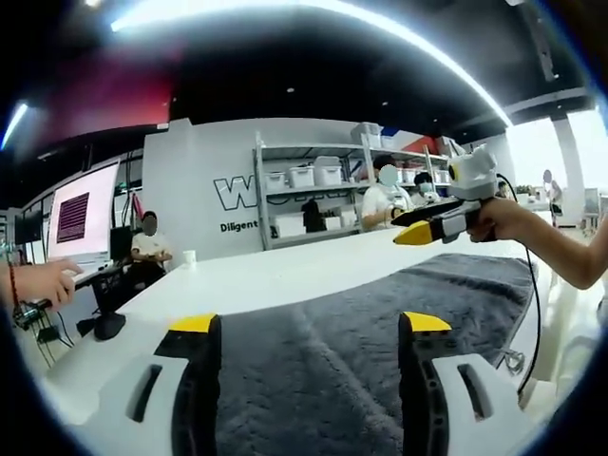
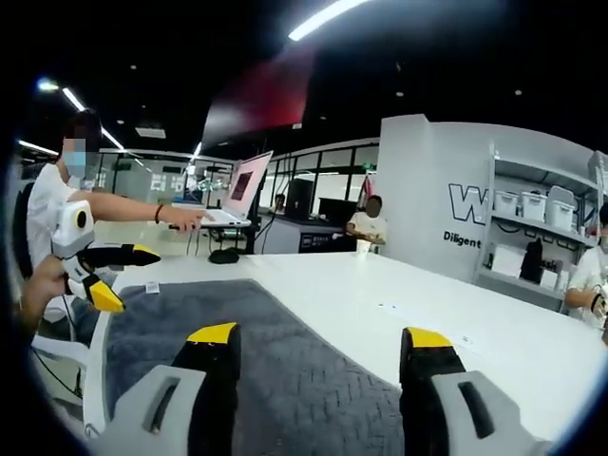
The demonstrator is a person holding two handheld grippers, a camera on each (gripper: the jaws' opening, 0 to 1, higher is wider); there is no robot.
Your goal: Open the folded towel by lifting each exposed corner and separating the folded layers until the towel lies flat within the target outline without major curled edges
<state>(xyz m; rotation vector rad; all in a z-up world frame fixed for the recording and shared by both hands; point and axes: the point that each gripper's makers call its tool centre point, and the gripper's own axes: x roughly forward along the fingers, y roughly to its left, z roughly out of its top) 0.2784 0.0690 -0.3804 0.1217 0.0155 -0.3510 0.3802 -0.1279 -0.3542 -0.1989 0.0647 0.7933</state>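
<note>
Left tool (image 1: 309, 332): jaws spread, holding nothing, just above towel (image 1: 380, 323). Right tool (image 2: 318, 347): jaws spread, holding nothing, likewise above towel (image 2: 218, 323).

Towel: dark grey, spread on white desk (image 1: 285, 271), appears largely flat; no folded layer visible. Target outline not discernible. Judgement: unfolding mostly done; edge check remains.

Beyond towel: small cup (image 1: 189, 256) on desk, well apart. Farther: laptop (image 2: 237, 190), shelf rack (image 1: 313, 199) with bins, seated people. Nothing obstructs towel.
</note>
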